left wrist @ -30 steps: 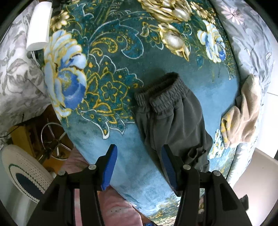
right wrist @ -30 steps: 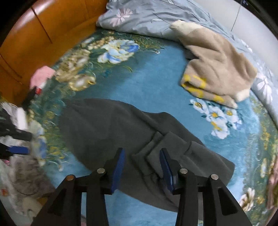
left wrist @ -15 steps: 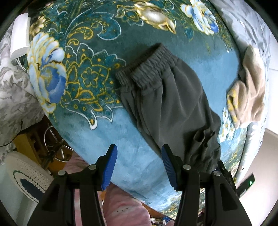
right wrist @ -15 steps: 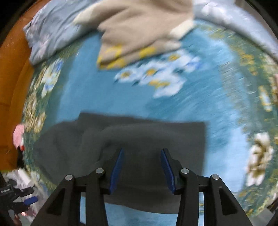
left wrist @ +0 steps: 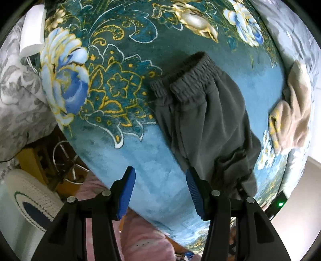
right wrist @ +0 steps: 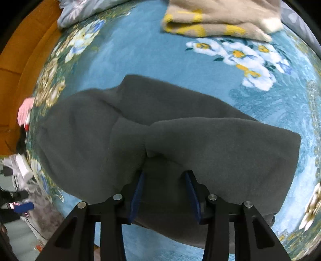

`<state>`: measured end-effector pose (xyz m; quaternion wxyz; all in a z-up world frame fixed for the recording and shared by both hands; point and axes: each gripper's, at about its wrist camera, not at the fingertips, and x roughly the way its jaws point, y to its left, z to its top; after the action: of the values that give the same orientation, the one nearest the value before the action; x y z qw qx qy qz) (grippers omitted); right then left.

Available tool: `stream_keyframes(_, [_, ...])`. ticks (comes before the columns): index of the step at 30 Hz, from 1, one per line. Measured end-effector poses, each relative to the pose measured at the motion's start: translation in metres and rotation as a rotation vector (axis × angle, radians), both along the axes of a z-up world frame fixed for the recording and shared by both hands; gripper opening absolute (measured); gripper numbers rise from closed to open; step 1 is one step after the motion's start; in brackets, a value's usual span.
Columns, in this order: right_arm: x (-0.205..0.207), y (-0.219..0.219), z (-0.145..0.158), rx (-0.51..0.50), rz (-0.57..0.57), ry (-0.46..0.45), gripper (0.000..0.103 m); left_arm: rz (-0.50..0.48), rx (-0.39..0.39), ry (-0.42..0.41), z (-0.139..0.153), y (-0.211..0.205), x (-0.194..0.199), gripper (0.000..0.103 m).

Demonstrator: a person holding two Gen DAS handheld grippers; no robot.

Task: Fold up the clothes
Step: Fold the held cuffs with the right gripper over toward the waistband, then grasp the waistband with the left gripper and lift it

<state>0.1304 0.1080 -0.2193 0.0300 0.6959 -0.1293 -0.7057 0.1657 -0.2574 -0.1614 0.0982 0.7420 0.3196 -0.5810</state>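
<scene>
Dark grey sweatpants (left wrist: pixel 204 120) lie on a blue floral blanket (left wrist: pixel 124 148), elastic waistband toward the top of the left wrist view. My left gripper (left wrist: pixel 160 188) is open and empty, above the blanket just left of the pants. In the right wrist view the pants (right wrist: pixel 160 128) fill the middle, with one folded layer lying over another. My right gripper (right wrist: pixel 163 186) is open, low over the grey cloth, its blue fingers (right wrist: pixel 138 190) on either side of a fold. I cannot tell if it touches the cloth.
A beige garment with yellow marks (left wrist: pixel 291 120) lies at the blanket's far side, also in the right wrist view (right wrist: pixel 218 20). A grey floral quilt (right wrist: pixel 80 10) lies beyond. An orange wooden headboard (right wrist: pixel 22 50) is left. Clutter and a stool (left wrist: pixel 66 158) stand beside the bed.
My right gripper has dropped closer to the pants and now straddles a fold. My left gripper has shifted a little; the pants sit lower and nearer in its view.
</scene>
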Motion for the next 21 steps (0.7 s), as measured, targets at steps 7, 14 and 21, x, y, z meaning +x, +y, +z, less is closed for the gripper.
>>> stream_keyframes(7, [-0.014,-0.001,-0.018,0.015,0.013,-0.105,0.046,0.123,0.063,0.079,-0.008,-0.021,-0.01,0.067])
stream_keyframes(14, [-0.007,0.004,0.033,0.037,-0.018,-0.06,0.045,0.179,0.128,0.15,-0.035,-0.033,-0.031,0.07])
stream_keyframes(21, [0.015,-0.008,0.065,0.103,0.005,-0.095,0.045,0.157,0.186,0.165,-0.083,-0.035,-0.049,0.077])
